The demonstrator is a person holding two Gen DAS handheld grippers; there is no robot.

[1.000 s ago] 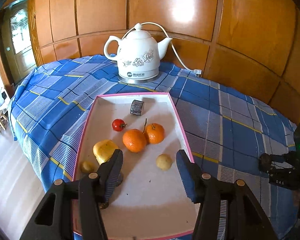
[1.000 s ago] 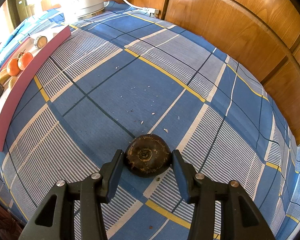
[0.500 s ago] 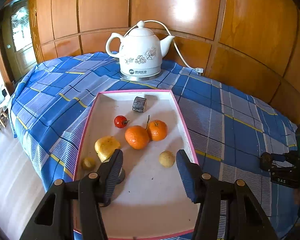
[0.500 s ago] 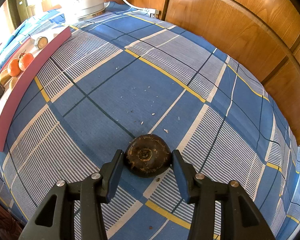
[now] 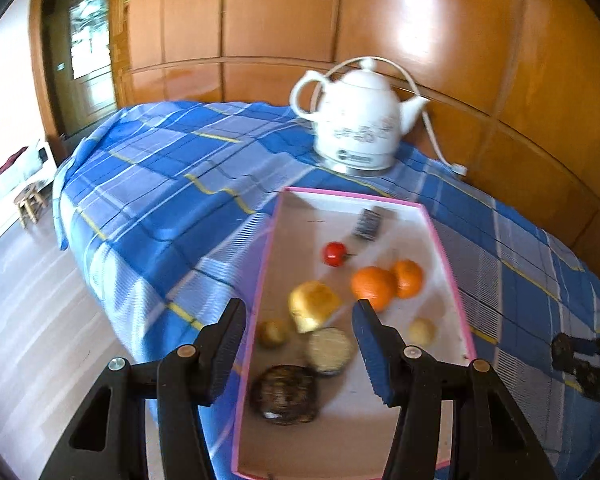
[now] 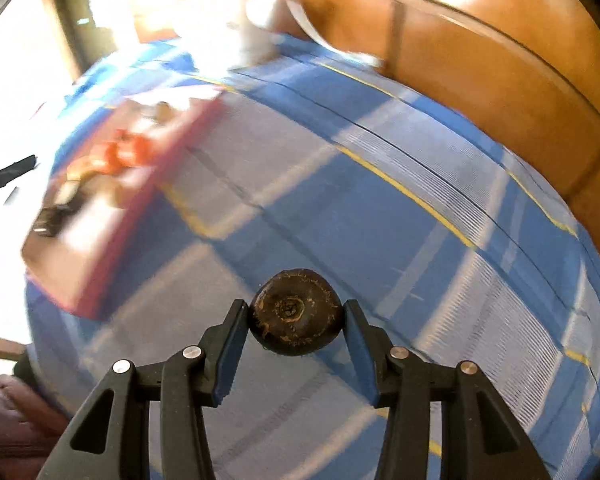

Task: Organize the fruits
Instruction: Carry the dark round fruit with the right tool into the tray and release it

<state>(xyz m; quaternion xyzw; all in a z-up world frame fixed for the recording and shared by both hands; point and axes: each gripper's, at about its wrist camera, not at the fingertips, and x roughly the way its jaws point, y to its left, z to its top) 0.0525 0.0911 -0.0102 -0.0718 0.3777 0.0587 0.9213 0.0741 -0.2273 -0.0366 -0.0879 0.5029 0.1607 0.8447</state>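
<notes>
Kettle (image 5: 359, 128) label blurred, unreadable; right gripper (image 6: 296, 318) clamps dark fruit (image 6: 295, 317).

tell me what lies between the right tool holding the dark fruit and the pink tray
In the right wrist view, only bare blue plaid tablecloth lies between the right tool, shut on the dark fruit, and the pink tray.

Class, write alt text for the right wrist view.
The right tongs grip a dark round fruit above a blue plaid cloth. A blurred pink tray of fruit lies far left; wood panelling runs behind.
</notes>
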